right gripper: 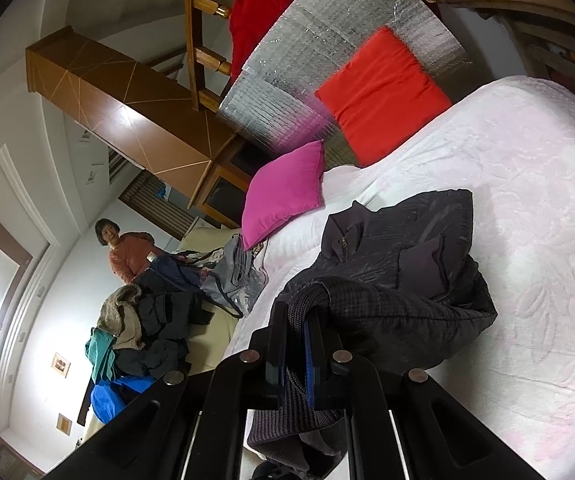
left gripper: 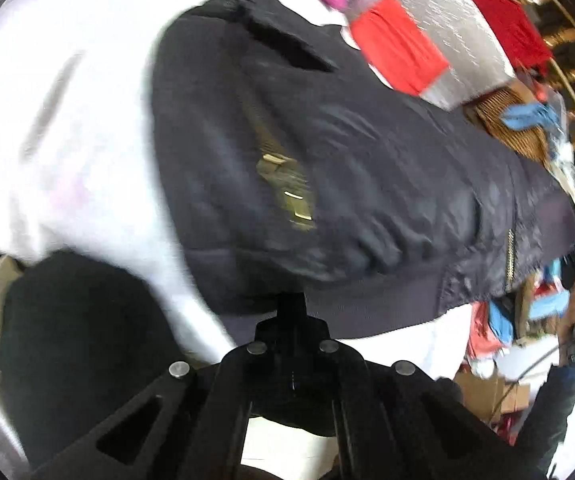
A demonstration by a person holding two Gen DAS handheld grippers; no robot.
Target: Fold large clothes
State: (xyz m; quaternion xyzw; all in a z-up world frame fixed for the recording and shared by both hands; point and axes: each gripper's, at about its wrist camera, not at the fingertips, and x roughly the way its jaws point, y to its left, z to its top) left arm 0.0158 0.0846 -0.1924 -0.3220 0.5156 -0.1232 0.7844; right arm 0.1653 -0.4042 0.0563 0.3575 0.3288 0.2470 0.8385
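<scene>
A dark quilted jacket with a brass zip lies spread on the white bed cover. My left gripper is shut, its tips pinched onto the jacket's ribbed hem at the near edge. In the right wrist view the same jacket lies bunched on the white cover. My right gripper is shut on a ribbed knit band of the jacket, which hangs down between its fingers. The left wrist view is blurred.
A pink cushion, a red cushion and a silver foil mat lie at the bed's far end. A pile of clothes sits beside the bed, with a person behind it. A wicker basket stands past the jacket.
</scene>
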